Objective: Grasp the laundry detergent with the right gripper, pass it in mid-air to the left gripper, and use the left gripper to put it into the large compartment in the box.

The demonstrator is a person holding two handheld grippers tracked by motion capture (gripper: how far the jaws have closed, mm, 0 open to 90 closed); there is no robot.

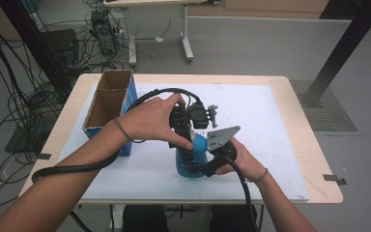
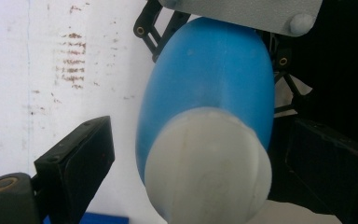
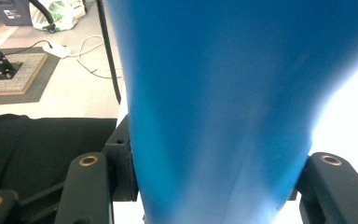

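- a blue bottle (image 1: pixel 195 157) is seen upright near the middle of the bench (image 1: pixel 294 145), on a white sheet (image 1: pixel 261 121) that covers most of the pale wooden top.
- the bottle is of smooth plastic, rounded and tapered toward the top, and it is closed by a whitish, matt cap (image 2: pixel 209 168); what is inside cannot be told.
- the bottle's body is pinched by the right gripper (image 1: pixel 211 164): in the right gripper view its black fingers (image 3: pixel 86 186) are pressed against both sides of the blue wall (image 3: pixel 223 116).
- the left gripper (image 1: pixel 186 128) is held over the bottle from above; in the left gripper view its fingers (image 2: pixel 74 158) are spread to either side of the cap and are not touching it.
- an open cardboard box (image 1: pixel 108 104) with blue outer sides is set at the left part of the bench, well apart from the bottle; its brown inside is seen as bare card, and nothing can be made out in it.
- faint brown smudges (image 2: pixel 72 60) are marked on the white sheet beside the bottle.
- a grey three-cornered plate (image 1: pixel 222 135) is carried on the right gripper, just beside the bottle's neck.
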